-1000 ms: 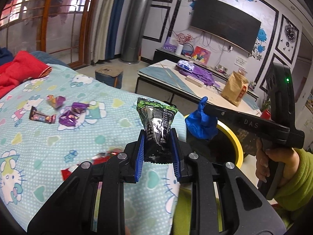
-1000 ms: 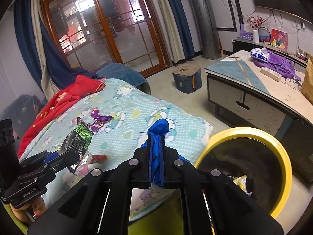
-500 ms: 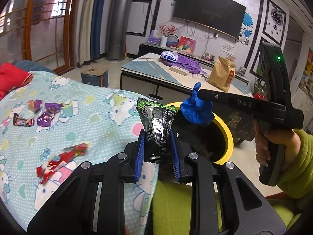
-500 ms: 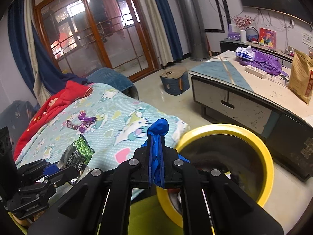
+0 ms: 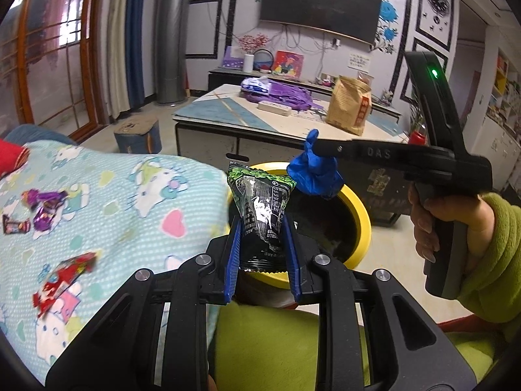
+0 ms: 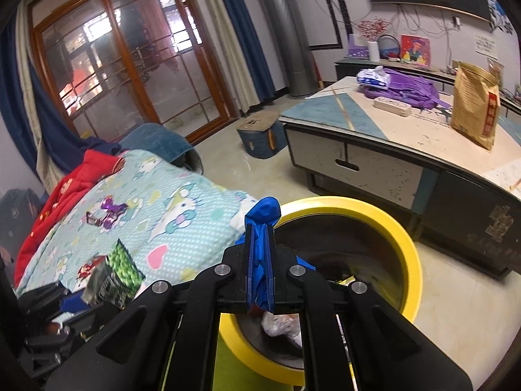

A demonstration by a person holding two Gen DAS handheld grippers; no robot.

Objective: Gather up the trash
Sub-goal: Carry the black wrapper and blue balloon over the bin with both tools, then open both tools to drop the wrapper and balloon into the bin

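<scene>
My left gripper [image 5: 260, 224] is shut on a green and black snack wrapper [image 5: 262, 208], held upright at the near rim of the yellow-rimmed trash bin [image 5: 361, 218]. My right gripper [image 6: 259, 228] is shut on a crumpled blue glove [image 6: 262, 210], held over the bin [image 6: 403, 244]; the glove also shows in the left wrist view [image 5: 314, 169]. The wrapper shows at the lower left of the right wrist view [image 6: 114, 277]. Trash lies in the bin's bottom [image 6: 280, 324].
A Hello Kitty blanket [image 5: 107, 202] carries a red wrapper [image 5: 62, 283] and purple wrappers [image 5: 45, 208]. A low table [image 6: 407, 140] stands behind the bin with a brown paper bag [image 6: 473, 104] and a purple bag [image 6: 410, 86]. A small stool [image 6: 260, 137] stands on the floor.
Both grippers have swung right from over the blanket towards the bin. The blue glove now hangs over the bin's opening and the wrapper sits at its near rim. Both grips are unchanged.
</scene>
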